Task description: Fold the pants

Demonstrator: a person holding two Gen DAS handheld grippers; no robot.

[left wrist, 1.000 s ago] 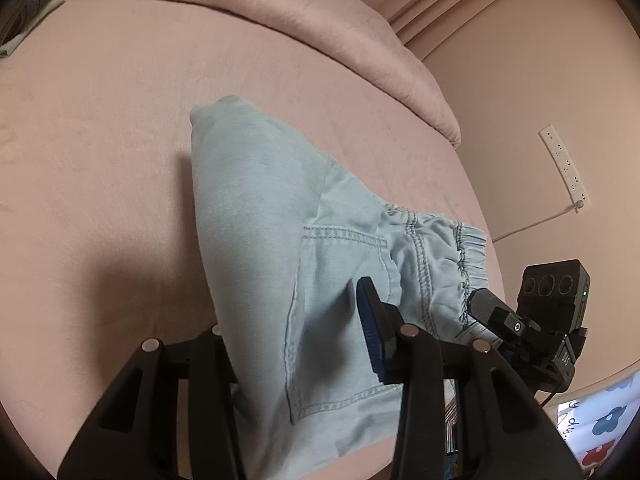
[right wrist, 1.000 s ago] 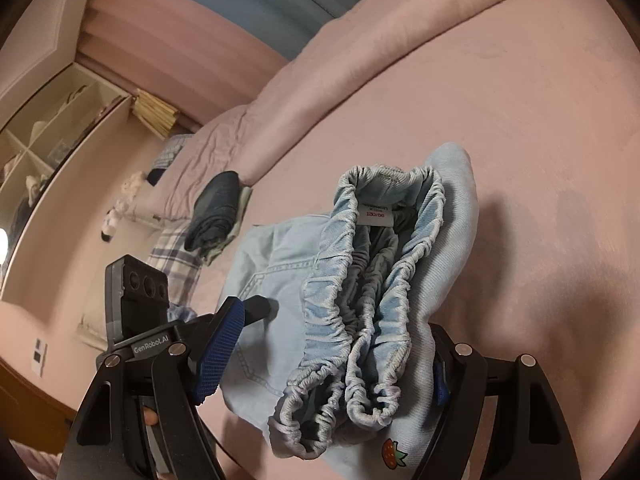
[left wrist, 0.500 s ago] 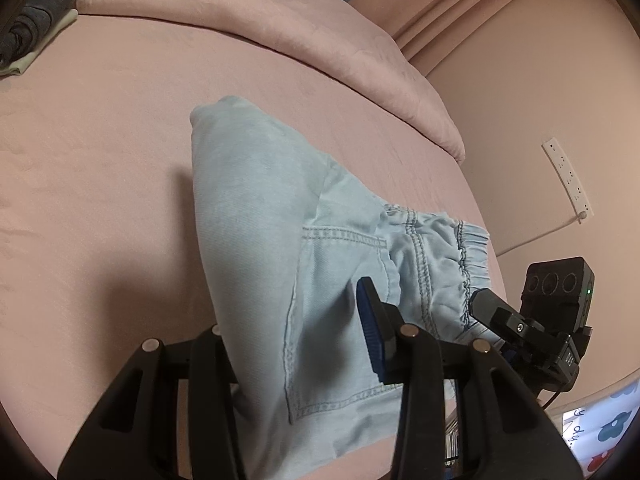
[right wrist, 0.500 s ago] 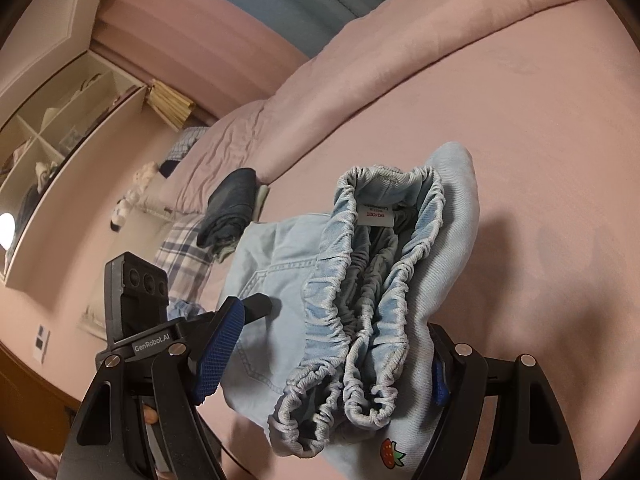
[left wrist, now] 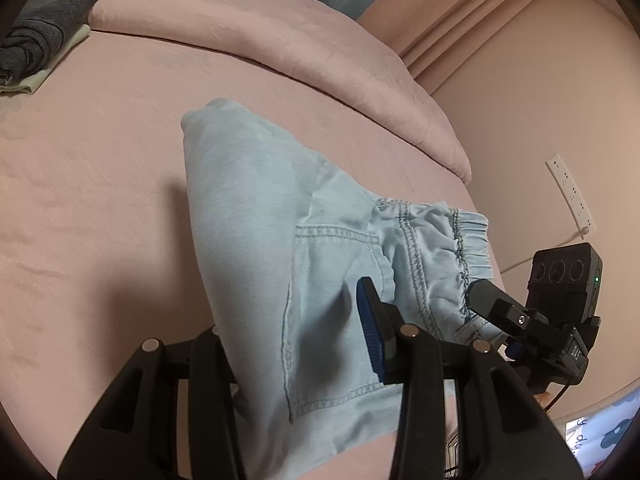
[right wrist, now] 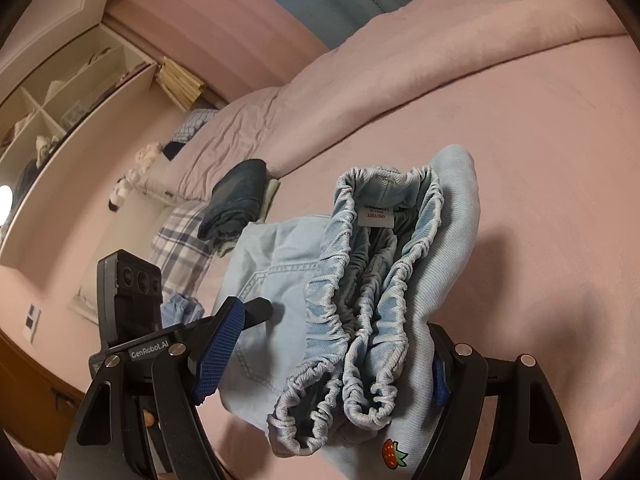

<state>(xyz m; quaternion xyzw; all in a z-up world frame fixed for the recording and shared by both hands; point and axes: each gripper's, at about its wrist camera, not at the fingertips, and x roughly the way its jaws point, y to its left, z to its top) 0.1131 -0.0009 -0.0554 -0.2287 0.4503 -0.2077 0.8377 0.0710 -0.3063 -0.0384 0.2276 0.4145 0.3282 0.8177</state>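
**Folded pants held between both claws on the bed**

We see the pants [left wrist: 256,240] as a pale blue, already compact bundle lying on the pink bed [left wrist: 100,160]. Their long axis runs straight away from the left gripper [left wrist: 288,344], from the pocket panel just ahead of it out to the rounded fold at the far end. The elastic waistband [right wrist: 360,300] lies to that claw's right, and it sits directly in front of the right gripper [right wrist: 328,364], bunched and gaping toward its lens with the size label [right wrist: 375,216] showing inside. A strawberry patch [right wrist: 394,454] sits at the near corner.

We judge both claws equally close: each has cloth passing between its 2 fingers. The left gripper is parted fairly wide with the pocket end of the bundle between its fingers; whether it pinches the cloth we cannot tell, since the left finger is hidden behind fabric. The right gripper likewise straddles the waistband end, its blue pad [right wrist: 220,352] standing clear of the denim on the left, so it looks released rather than clenched.

Beyond the pants, ahead of both claws, lie a folded quilt [left wrist: 280,40] and a dark folded garment [right wrist: 236,200].

We judge the folding nearly complete.
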